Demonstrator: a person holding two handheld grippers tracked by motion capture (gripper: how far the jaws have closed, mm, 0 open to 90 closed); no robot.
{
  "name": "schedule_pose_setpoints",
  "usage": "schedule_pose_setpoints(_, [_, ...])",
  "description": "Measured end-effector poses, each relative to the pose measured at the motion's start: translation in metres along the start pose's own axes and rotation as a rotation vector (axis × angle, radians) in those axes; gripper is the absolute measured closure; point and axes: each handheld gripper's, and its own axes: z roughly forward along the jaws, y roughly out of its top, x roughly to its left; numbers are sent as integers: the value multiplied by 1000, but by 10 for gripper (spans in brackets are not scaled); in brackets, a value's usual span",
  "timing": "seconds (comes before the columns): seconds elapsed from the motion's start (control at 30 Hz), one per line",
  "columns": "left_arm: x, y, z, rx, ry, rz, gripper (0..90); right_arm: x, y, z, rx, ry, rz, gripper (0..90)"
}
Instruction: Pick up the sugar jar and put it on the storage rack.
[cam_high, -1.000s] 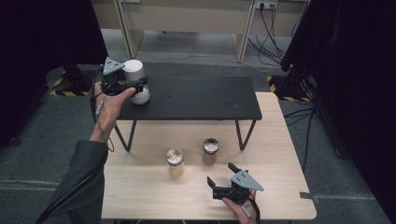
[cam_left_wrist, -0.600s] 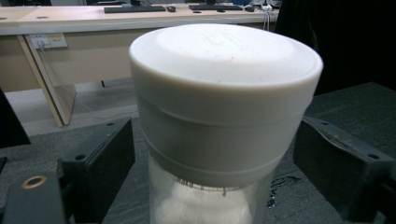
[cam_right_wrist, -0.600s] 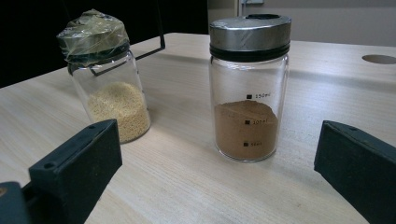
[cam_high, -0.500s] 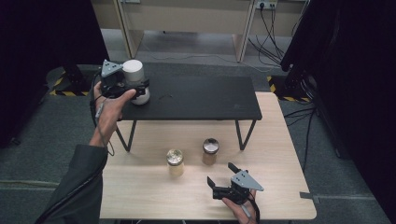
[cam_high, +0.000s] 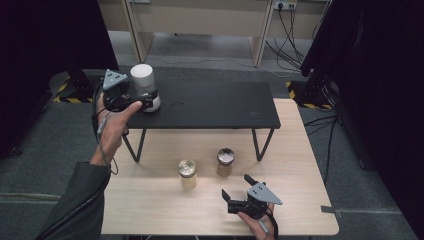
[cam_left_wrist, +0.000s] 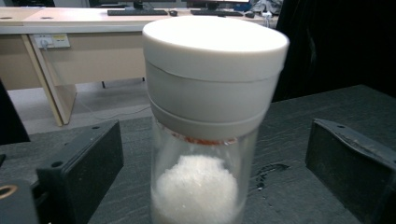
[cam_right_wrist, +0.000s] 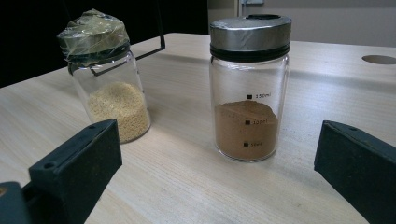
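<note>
Left gripper (cam_high: 148, 101), jaws spread wide to either side of the white-capped jar (cam_high: 145, 93) of white granules, with a gap visible on both sides in the left gripper view; the jar stands upright at the left end of the black bench (cam_high: 215, 105). Right gripper (cam_high: 236, 192), jaws likewise spread and holding nothing, rests low on the wooden bench (cam_high: 300, 165), facing the jar of yellow grains (cam_high: 187, 174) and the metal-lidded jar of brown powder (cam_high: 225, 162). Grey floor and pale cabinets (cam_high: 200, 20) lie beyond.
</note>
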Motion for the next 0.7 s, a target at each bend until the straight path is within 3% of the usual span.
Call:
schedule_pose_setpoints(0.47, [0, -18, -16, -8, -50, 3, 38, 0, 0, 0, -1, -2, -1, 10])
schedule_pose_setpoints(0.7, [-6, -22, -24, -29, -74, 18, 38, 0, 0, 0, -2, -2, -1, 10])
